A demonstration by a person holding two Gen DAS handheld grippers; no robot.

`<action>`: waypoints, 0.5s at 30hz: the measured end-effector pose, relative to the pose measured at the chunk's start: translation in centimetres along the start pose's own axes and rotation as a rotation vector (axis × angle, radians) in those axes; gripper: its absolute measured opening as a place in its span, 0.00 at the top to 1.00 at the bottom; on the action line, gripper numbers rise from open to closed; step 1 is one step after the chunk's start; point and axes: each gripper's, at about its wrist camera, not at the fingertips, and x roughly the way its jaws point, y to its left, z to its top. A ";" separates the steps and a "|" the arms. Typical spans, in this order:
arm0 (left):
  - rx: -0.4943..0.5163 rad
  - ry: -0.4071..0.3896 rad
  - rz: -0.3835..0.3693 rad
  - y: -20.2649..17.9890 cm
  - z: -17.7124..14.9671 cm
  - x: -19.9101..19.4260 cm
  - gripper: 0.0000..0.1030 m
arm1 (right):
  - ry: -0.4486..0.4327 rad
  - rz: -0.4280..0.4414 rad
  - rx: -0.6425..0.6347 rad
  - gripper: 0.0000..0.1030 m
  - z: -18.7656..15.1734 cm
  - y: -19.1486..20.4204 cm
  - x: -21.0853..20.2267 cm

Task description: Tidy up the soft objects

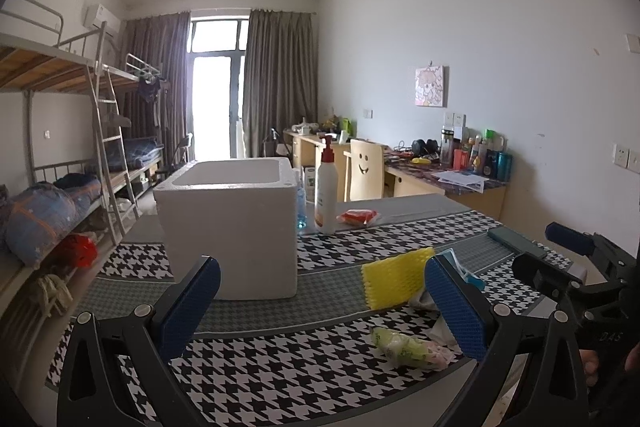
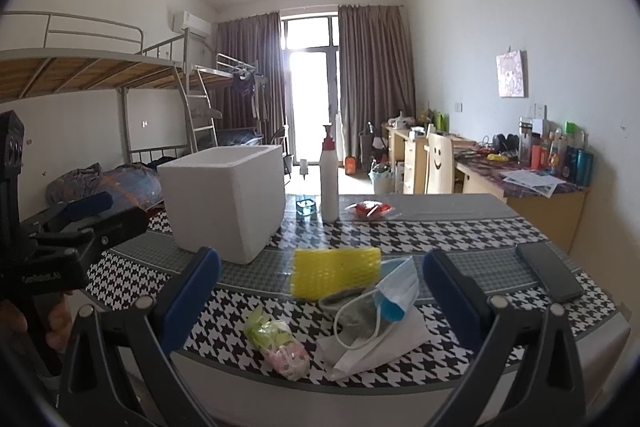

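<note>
Left hand-held gripper [image 1: 320,301] wide open, holding nothing | right hand-held gripper [image 2: 322,297] wide open, holding nothing

Yellow foam net [image 2: 335,271], mask [image 2: 396,289], and wrapped packet [image 2: 276,343] lie beside foam box [image 2: 224,201].

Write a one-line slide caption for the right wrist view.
Open right gripper hovers before a yellow foam net, face mask and white foam box.
</note>
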 end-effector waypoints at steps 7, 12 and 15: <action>-0.002 0.004 0.002 0.0 0.0 -0.1 0.01 | -0.008 -0.002 -0.007 0.01 0.2 0.0 -0.2; 0.005 0.012 -0.011 -0.2 0.0 -0.1 0.01 | -0.002 0.002 -0.009 0.01 0.1 0.0 -0.1; 0.005 0.009 -0.017 -0.2 -0.1 -0.1 0.01 | 0.000 -0.001 -0.007 0.01 0.1 0.0 -0.1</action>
